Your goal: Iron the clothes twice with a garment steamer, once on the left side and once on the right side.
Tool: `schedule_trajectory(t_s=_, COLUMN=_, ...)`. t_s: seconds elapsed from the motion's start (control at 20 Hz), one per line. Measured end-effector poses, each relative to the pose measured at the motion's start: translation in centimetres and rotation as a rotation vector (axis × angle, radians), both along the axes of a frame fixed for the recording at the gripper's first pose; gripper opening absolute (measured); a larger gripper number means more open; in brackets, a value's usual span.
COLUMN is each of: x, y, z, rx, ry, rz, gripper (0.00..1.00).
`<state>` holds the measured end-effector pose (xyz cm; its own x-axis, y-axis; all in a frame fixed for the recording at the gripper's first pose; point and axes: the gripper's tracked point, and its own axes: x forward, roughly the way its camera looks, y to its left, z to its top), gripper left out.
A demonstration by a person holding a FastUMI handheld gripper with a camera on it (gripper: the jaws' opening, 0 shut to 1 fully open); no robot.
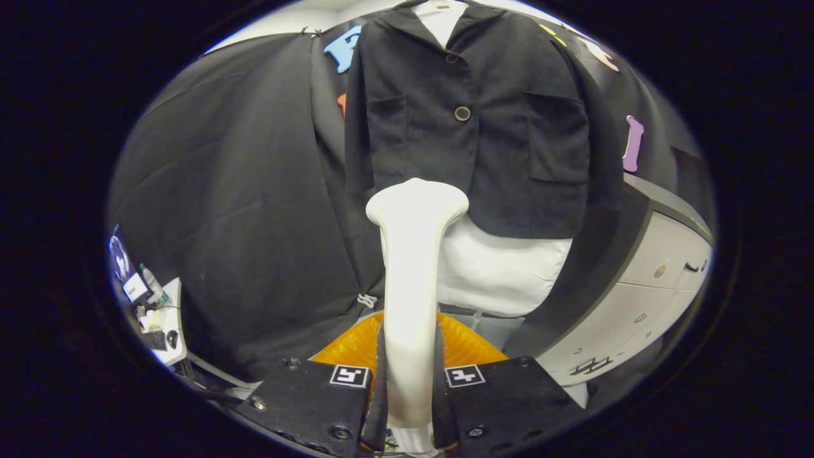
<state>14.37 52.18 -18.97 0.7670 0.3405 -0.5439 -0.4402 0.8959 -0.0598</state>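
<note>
One dark jacket hung on a hanger against the booth wall, buttoned over a white garment that showed below its hem; it occupied the far middle of the scene. One grey-and-white cabinet stood to the right. One orange item, unidentified, lay low behind the fingers. One cream garment steamer stood upright between the fingers, its flared head level with the jacket's lower left front, just at the hem; contact could not be confirmed. One gripper was clamped on the steamer's handle, both fingers pressing its sides. Progress: judged to be at the left-side pass; right side apparently outstanding.
</note>
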Motion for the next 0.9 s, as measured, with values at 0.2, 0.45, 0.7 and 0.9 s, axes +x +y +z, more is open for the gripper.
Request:
schedule_trajectory(t_s=0.2, x=-1.7, y=-2.3, z=4.8, rx=0.069, ry=-0.041, rz=-0.026, gripper=0.30)
schedule_trajectory(t_s=0.45, x=-2.9, y=-8.1, z=10.1, rx=0.102, ry=-0.090, rz=-0.112, gripper=0.31)
schedule_trajectory(t_s=0.7, x=-4.0, y=-16.6, z=12.9, rx=0.105, ry=-0.128, rz=-0.259, gripper=0.30)
schedule_trajectory(t_s=0.9, x=-6.4, y=-22.6, z=14.5, rx=0.108, ry=-0.141, rz=-0.358, gripper=0.30)
